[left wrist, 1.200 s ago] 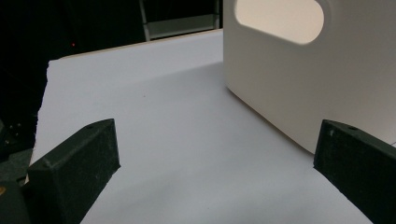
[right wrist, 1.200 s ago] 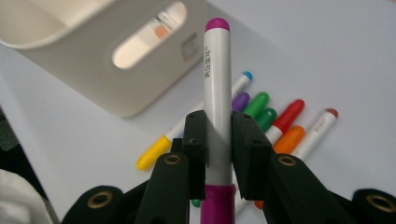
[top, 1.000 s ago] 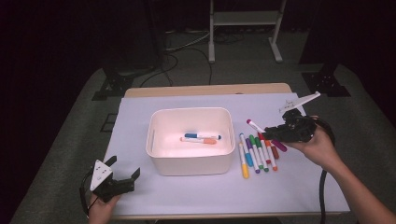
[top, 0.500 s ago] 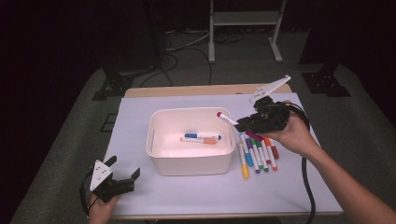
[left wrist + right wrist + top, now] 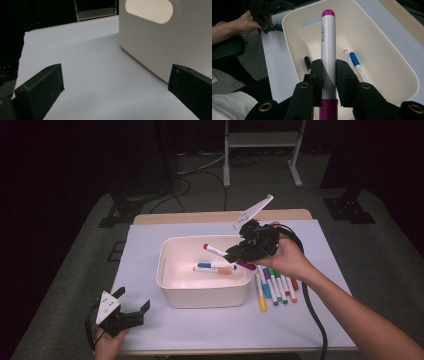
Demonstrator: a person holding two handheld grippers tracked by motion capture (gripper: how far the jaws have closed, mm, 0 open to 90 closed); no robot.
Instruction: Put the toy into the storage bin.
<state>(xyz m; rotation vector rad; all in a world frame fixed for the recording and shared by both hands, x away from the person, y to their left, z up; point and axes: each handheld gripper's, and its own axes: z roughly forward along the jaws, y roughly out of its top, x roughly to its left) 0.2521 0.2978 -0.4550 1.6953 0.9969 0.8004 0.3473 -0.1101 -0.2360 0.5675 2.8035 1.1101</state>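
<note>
Right hand-held gripper (image 5: 239,255) over bin (image 5: 170,287), clamping magenta marker (image 5: 328,45) level.

Bright overhead light on the table (image 5: 215,330), dark surroundings, soft shadows, slightly soft focus throughout.

Right gripper (image 5: 239,254) clamps magenta marker (image 5: 227,256) — above white bin (image 5: 202,292).

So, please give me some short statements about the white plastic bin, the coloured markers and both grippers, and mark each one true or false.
1. The right gripper is shut on a white marker with magenta cap. True.
2. The white plastic bin is empty. False: a blue-capped marker and an orange-capped marker lie inside.
3. The left gripper holds a marker. False: it is open, holding nothing.
4. More coloured markers lie beside the bin. True.
</note>
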